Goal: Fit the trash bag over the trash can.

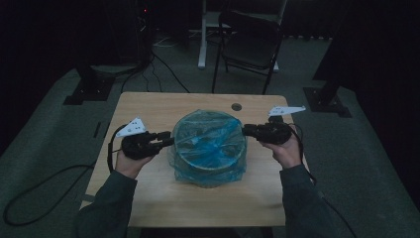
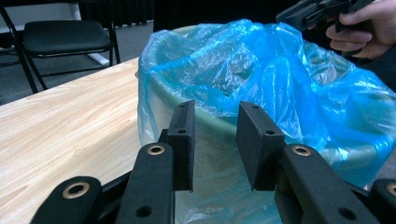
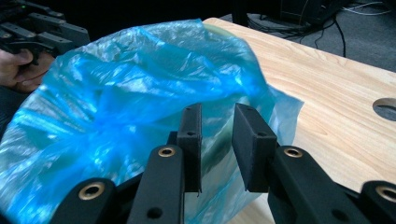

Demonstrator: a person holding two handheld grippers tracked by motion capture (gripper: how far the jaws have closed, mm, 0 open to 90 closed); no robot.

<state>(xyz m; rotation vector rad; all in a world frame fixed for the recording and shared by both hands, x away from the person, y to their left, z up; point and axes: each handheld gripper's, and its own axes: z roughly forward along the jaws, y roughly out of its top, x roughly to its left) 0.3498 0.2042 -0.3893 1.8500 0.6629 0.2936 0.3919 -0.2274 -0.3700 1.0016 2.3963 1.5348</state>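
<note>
A round pale-green bin (image 1: 210,166) lined with a crumpled blue plastic bag (image 1: 210,141) stands in the middle of the wooden table (image 1: 148,106). My left gripper (image 1: 169,138) is level at the bin's left side, its tips just at the bag. In the left gripper view its jaws (image 2: 215,121) stand apart in front of the rim (image 2: 210,122), with nothing pinched. My right gripper (image 1: 246,130) is at the bin's right rim. Its jaws (image 3: 217,116) also stand apart, with the blue bag (image 3: 140,88) right behind them.
A round cable hole (image 1: 236,106) sits near the table's far edge. A black folding chair (image 1: 250,39) stands beyond the table. Cables (image 1: 44,188) trail over the grey floor at the left. Dark stand bases (image 1: 86,89) flank the table.
</note>
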